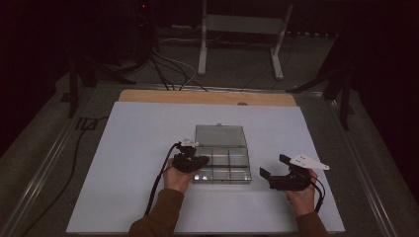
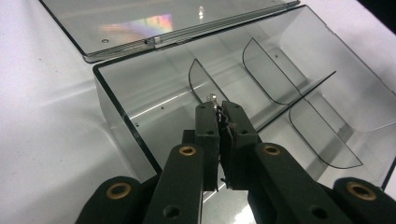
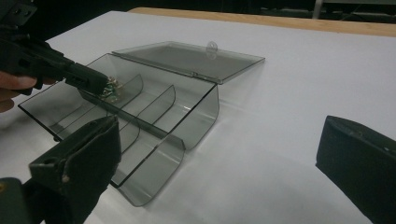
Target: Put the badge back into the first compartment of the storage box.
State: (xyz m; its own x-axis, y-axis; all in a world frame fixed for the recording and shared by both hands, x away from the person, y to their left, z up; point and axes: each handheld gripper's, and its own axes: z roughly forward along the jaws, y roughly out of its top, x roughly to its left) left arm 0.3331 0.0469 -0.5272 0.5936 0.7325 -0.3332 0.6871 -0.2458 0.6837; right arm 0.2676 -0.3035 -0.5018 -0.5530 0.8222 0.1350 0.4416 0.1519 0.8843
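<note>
Near edge of the white tabletop (image 1: 123, 148): both of the person's hands in, one gripper each. Left gripper (image 1: 193, 161) sits over the near-left part of the clear plastic box (image 1: 222, 160), fingers (image 2: 205, 135) pinched nearly together on a small metal part (image 2: 213, 99); it pokes out just past the tips, too small to say what it is. In the right gripper view the same part (image 3: 111, 89) shows at the left gripper's tips, above a compartment at the box's left end, not yet resting on the floor of it as far as I can tell. Right gripper (image 1: 274, 166) is parked right of the box, apart from it, fingers (image 3: 88, 154) wide open, holding nothing. The box lies mid-tabletop, lid (image 1: 220, 135) swung fully open and lying flat on the far side. Curved dividers (image 2: 261, 77) split it into compartments; all look bare. My read: lid opening done, part picked and carried to the box; left to do is lower, release, pull back, likely close the lid. Beyond the tabletop: wooden edge (image 1: 207, 97), cables and a stand frame (image 1: 242, 34) on the dark floor.
</note>
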